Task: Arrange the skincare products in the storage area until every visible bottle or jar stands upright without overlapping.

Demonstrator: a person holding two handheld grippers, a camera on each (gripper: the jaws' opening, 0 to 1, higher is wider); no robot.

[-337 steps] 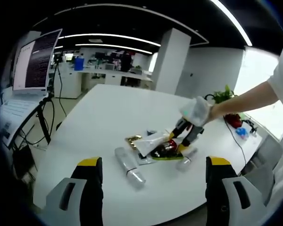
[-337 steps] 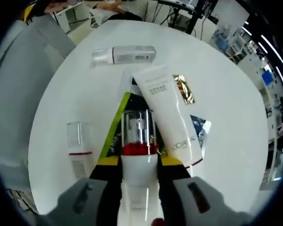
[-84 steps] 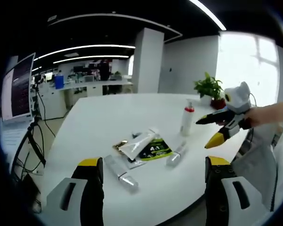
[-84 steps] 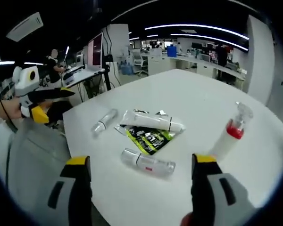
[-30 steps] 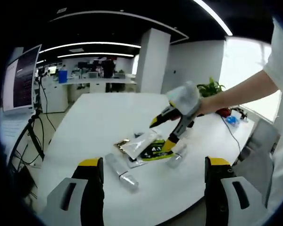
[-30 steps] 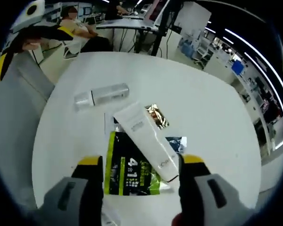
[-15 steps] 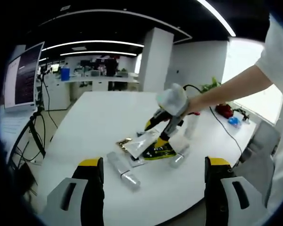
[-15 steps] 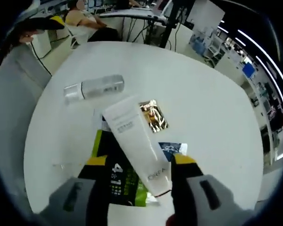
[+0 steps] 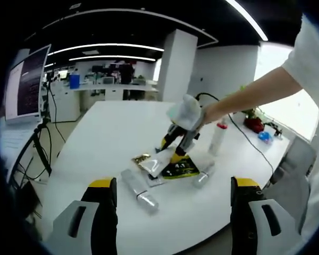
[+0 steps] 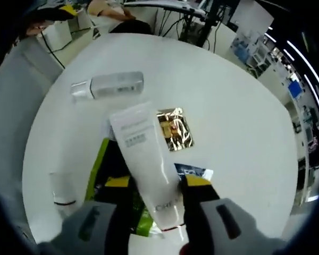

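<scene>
A white cream tube (image 10: pixel 148 159) lies slanted on the round white table (image 10: pixel 234 101), across a green sachet (image 10: pixel 102 162). My right gripper (image 10: pixel 157 210) has its jaws drawn in against the tube's lower end; it also appears as the right gripper (image 9: pixel 175 144) over the tube (image 9: pixel 158 162). A pump bottle with a red collar (image 9: pixel 218 138) stands upright. A clear bottle (image 10: pixel 109 85) (image 9: pixel 139 191) lies on its side. So does a small red-banded bottle (image 10: pixel 61 195) (image 9: pixel 202 177). My left gripper (image 9: pixel 173 212) hangs open near the table's front edge, holding nothing.
A gold sachet (image 10: pixel 173 127) and a blue sachet (image 10: pixel 194 172) lie by the tube. A person's arm (image 9: pixel 244 98) reaches in from the right. A monitor (image 9: pixel 24 85) stands off the table's left side, and a cable (image 9: pixel 247 143) crosses the table (image 9: pixel 111 127) at right.
The right gripper has come down over the white tube and its jaws have narrowed around it. Earlier it stood the pump bottle upright and let it go. The left gripper has stayed open.
</scene>
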